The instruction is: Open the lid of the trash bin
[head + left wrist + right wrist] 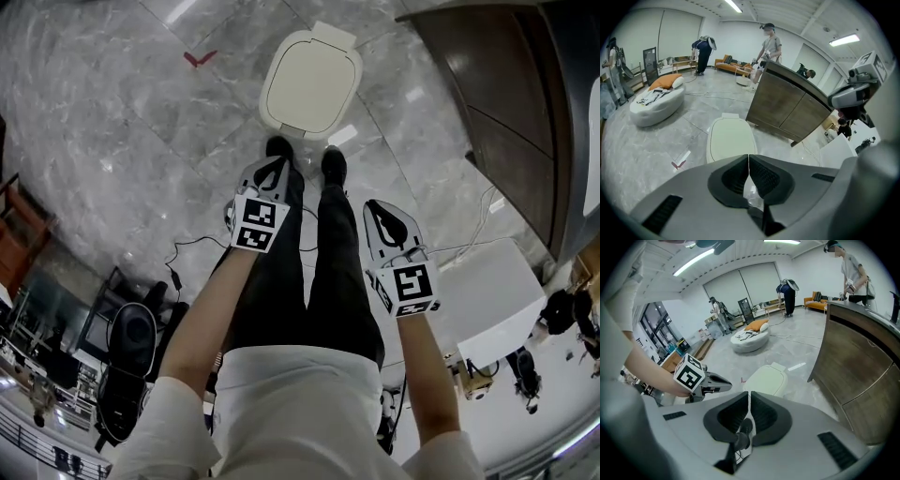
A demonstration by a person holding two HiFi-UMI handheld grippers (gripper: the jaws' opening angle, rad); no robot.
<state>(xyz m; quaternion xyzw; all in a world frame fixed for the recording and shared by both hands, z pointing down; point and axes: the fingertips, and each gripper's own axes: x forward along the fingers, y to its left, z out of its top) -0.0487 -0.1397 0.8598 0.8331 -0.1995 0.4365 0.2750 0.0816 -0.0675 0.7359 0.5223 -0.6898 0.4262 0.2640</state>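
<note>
Closest in, the left gripper [274, 169] and the right gripper [378, 208] are held out side by side above the person's legs. Each has its jaws pressed together with nothing caught between them. Both point toward the trash bin [311, 82], which stands on the grey marble floor just past the person's black shoes [334, 164], ahead of both grippers and clear of them. Its cream lid [730, 138] lies flat and shut. Left of the bin is a red tape mark [200, 58], and right of it a wooden counter [497, 103]. Farther behind the bin sits a round white cushion [750, 340].
</note>
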